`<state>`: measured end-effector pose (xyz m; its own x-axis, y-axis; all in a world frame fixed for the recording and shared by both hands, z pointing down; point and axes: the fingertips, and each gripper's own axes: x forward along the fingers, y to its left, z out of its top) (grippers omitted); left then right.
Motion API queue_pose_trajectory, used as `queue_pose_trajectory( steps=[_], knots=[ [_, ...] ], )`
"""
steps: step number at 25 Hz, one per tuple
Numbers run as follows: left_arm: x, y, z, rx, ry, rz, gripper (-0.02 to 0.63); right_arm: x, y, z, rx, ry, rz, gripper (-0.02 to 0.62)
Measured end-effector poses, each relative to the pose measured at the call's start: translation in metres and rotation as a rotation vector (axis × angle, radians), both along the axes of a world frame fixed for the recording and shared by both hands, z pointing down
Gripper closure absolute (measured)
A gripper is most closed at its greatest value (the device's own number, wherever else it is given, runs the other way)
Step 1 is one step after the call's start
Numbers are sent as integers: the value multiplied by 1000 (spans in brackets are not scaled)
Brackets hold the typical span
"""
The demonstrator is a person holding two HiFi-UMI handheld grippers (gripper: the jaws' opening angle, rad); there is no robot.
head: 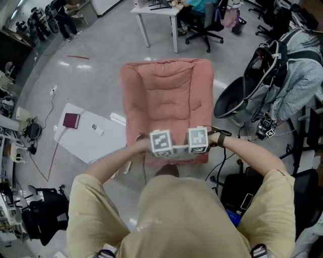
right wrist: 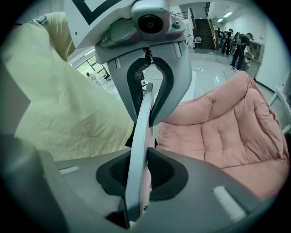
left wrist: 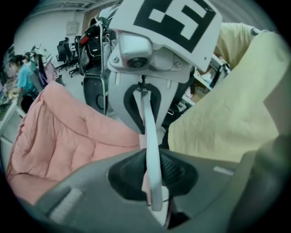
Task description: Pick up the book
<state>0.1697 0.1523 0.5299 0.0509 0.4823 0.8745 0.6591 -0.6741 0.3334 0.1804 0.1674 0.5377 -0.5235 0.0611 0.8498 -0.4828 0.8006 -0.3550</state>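
A thin pale-grey book (left wrist: pixel 152 150) is held edge-on between my two grippers, close to the person's chest and above the front edge of a pink cushioned chair (head: pixel 166 95). My left gripper (left wrist: pixel 154 184) is shut on one edge of it. Facing it, my right gripper (right wrist: pixel 136 184) is shut on the opposite edge of the book (right wrist: pixel 138 145). In the head view the two marker cubes sit side by side, left gripper (head: pixel 164 150) and right gripper (head: pixel 198 148), and they hide most of the book. Each gripper view shows the other gripper head-on with the book in its jaws.
The pink chair (right wrist: pixel 227 132) fills the floor ahead. At the left, a white board (head: pixel 96 138) lies on the floor with a small maroon book (head: pixel 71 120) on it. A black round chair (head: pixel 234 101) and bags stand at the right, and a white desk (head: pixel 156 12) is at the back.
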Motion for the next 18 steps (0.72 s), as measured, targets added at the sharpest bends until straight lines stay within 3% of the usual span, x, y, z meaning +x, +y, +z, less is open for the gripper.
queue_pose_trajectory(
  steps=[7, 12, 18],
  knots=[
    [-11, 37, -70, -21, -15, 30, 558, -11, 37, -67, 3, 0, -68, 532],
    [-4, 35, -86, -1, 24, -5, 560, -2, 34, -84, 29, 99, -87, 538],
    [8, 23, -101, 45, 81, -16, 560, 9, 25, -102, 37, 123, -62, 537]
  ],
)
